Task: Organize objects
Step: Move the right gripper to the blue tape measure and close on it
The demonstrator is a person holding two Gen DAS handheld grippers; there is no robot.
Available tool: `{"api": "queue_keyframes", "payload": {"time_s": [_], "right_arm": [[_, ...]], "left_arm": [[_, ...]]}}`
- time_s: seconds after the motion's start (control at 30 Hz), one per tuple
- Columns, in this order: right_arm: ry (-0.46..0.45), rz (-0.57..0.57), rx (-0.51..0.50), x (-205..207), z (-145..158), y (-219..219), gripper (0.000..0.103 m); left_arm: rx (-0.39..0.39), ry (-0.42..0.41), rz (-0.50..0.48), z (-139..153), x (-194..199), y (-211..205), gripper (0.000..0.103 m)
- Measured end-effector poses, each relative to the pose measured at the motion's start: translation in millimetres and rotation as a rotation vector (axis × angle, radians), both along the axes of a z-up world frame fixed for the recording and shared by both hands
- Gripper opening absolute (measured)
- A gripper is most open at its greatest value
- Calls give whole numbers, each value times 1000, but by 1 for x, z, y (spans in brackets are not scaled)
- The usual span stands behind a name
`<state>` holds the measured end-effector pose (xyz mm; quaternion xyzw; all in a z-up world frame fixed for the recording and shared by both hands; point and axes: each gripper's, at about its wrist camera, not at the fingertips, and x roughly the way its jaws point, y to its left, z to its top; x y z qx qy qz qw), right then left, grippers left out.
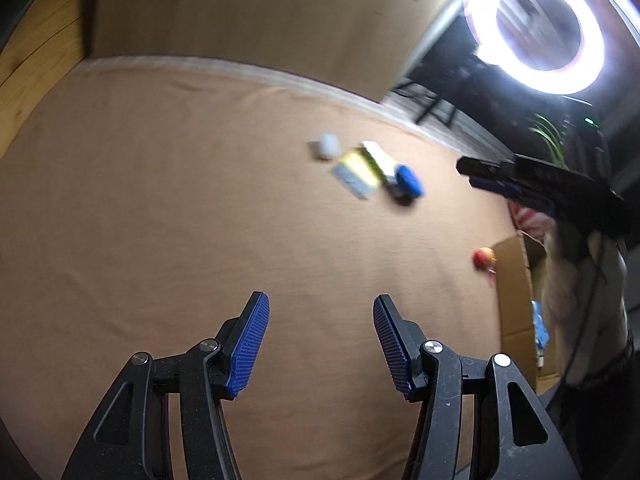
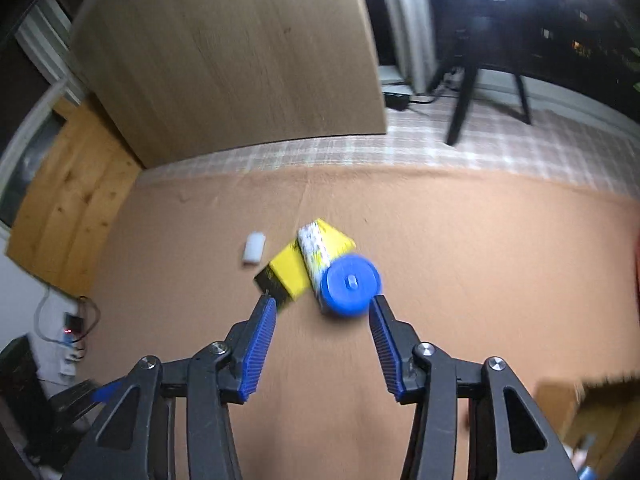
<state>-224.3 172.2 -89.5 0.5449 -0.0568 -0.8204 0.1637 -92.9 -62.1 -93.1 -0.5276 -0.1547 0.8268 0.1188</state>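
Observation:
A white tube with a big blue cap [image 2: 347,288] lies across a yellow box [image 2: 298,266] on the tan cloth, and a small white block [image 2: 254,247] rests just left of them. My right gripper [image 2: 323,304] hovers open right in front of the blue cap, with nothing between its pads. In the left wrist view the same blue-capped tube [image 1: 406,182], yellow box [image 1: 358,168] and white block [image 1: 327,146] lie far ahead, blurred. My left gripper [image 1: 321,304] is open over bare cloth. The right gripper [image 1: 480,174] shows as a dark shape at the right.
A cardboard box [image 1: 516,304] stands at the right edge of the cloth with a small red and yellow object [image 1: 485,258] beside it. A wooden panel [image 2: 232,60] rises behind the table. A ring light [image 1: 536,26] glares at upper right. A checked strip [image 2: 400,148] borders the cloth's far edge.

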Motion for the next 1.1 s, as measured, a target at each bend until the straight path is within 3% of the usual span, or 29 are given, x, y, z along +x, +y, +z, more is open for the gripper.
{"api": "queue_keyframes", "payload": {"time_s": [0.23,0.43,0.57,0.93,1.1], "right_arm": [[-90,37,96,-53,-42,-34,35],[-107,75,162,-60,-56,-43,35],[-114,70,170,-55,-57,-38,21],[-135,-55,14,6,-59,15,21],[-138,-22,-42,54,-59,7,21]], "left_arm": [[-5,-36,101,-11,14,-66,58],[13,-55,172,-17,20,-101,58],[26,-52,174,-16,18,-104,58],[39,-44,85,-11,11,-66,58],[52,-50,50,-12,8,-47,58]]}}
